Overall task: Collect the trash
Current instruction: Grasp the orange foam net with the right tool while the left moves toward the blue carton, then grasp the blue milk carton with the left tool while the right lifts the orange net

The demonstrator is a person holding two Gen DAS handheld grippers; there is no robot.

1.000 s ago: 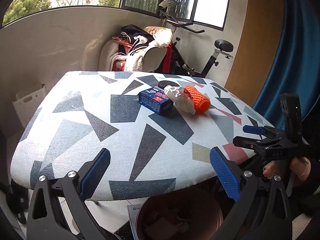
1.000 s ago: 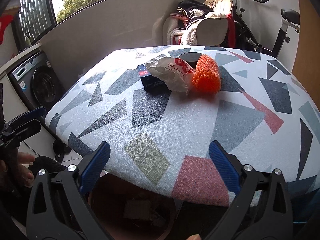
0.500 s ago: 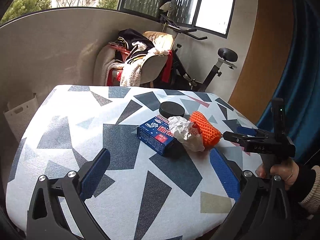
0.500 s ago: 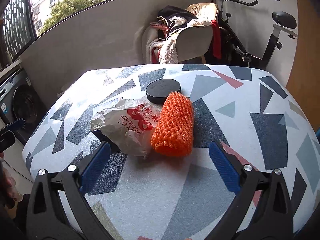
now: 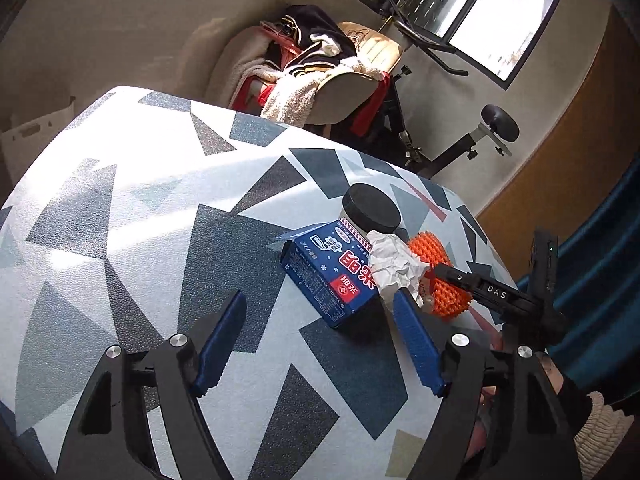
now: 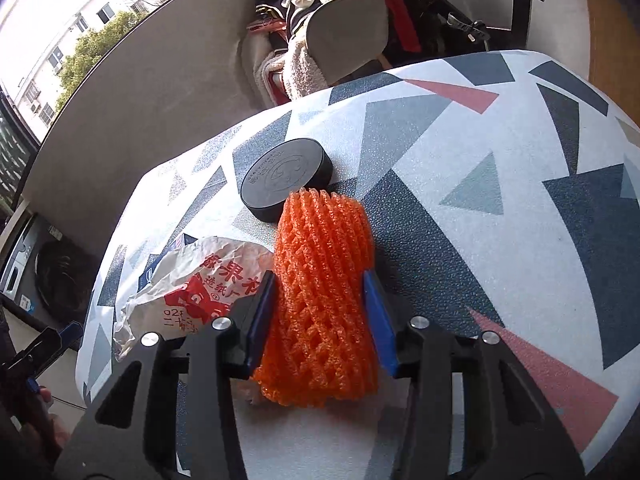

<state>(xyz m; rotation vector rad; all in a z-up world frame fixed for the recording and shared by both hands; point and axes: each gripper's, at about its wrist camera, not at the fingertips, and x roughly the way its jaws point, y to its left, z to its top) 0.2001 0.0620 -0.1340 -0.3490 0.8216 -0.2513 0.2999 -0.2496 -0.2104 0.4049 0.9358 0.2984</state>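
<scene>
An orange foam net sleeve lies on the patterned table. My right gripper has its blue pads on both sides of the sleeve, pressing its flanks. A crumpled white and red paper wrapper lies just left of it. A black round lid sits behind. In the left wrist view a blue carton lies by the wrapper, lid and sleeve. My left gripper is open and empty, just short of the carton.
A chair piled with clothes and an exercise bike stand behind the table. A washing machine is at the left. A blue curtain hangs at the right. The right gripper's body shows in the left wrist view.
Both grippers moved forward over the table toward the trash. My right gripper closed in around the orange sleeve. The left gripper's jaws narrowed a little near the carton.
</scene>
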